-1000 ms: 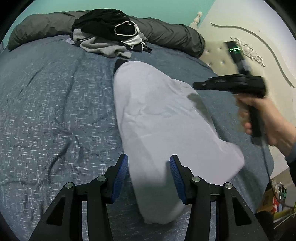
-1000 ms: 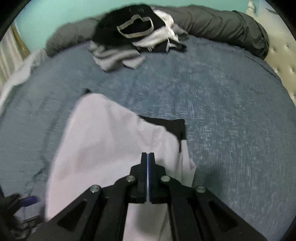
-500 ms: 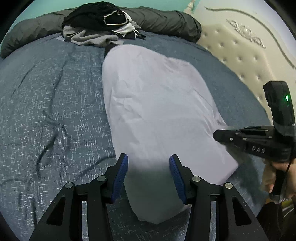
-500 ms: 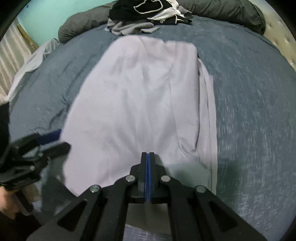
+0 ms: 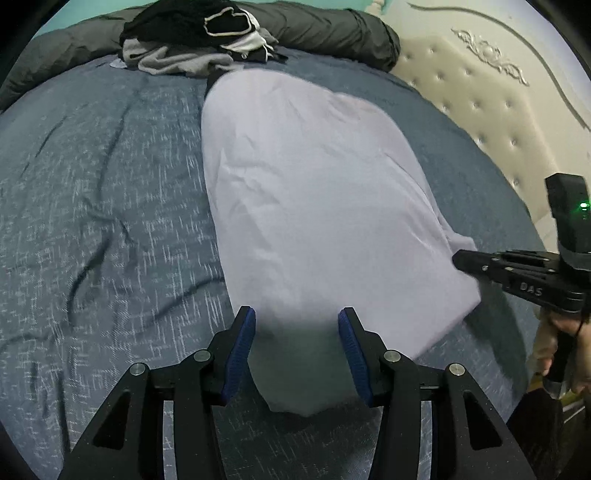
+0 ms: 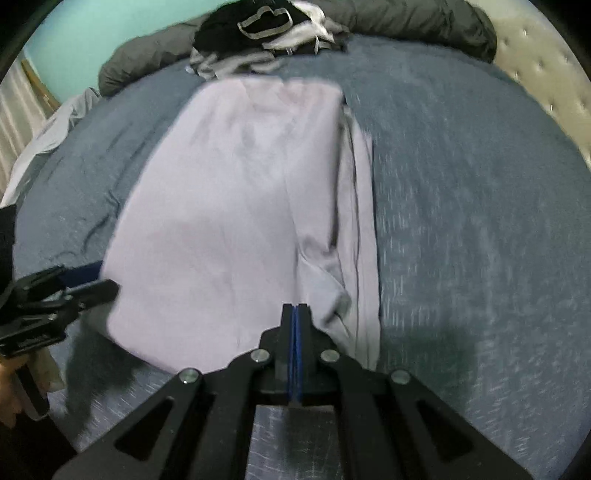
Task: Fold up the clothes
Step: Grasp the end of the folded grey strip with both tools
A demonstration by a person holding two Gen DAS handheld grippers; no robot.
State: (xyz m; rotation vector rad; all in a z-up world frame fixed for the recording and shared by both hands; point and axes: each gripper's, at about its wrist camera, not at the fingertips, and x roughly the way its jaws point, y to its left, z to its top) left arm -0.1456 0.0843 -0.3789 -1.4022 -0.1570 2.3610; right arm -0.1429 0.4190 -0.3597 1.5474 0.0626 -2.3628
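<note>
A pale lilac, smooth cotton garment (image 5: pixel 317 206) lies spread lengthwise on a bed covered with a blue-grey flecked bedspread (image 5: pixel 103 192), its near end towards the cameras and its far end close to a heap of black, grey and white clothes (image 5: pixel 199 40). That heap rests against a rolled dark grey duvet (image 5: pixel 332 33) at the far edge. A cream tufted headboard (image 5: pixel 491 107) stands on the right.

The left hand-held gripper (image 5: pixel 297 332) hovers over the garment's near end with its blue pads spread wide, gripping nothing. The right hand-held gripper (image 6: pixel 294 321) has its pads pressed together at the garment's near right edge, beside a folded-over strip of fabric; whether cloth is pinched between them cannot be told.
</note>
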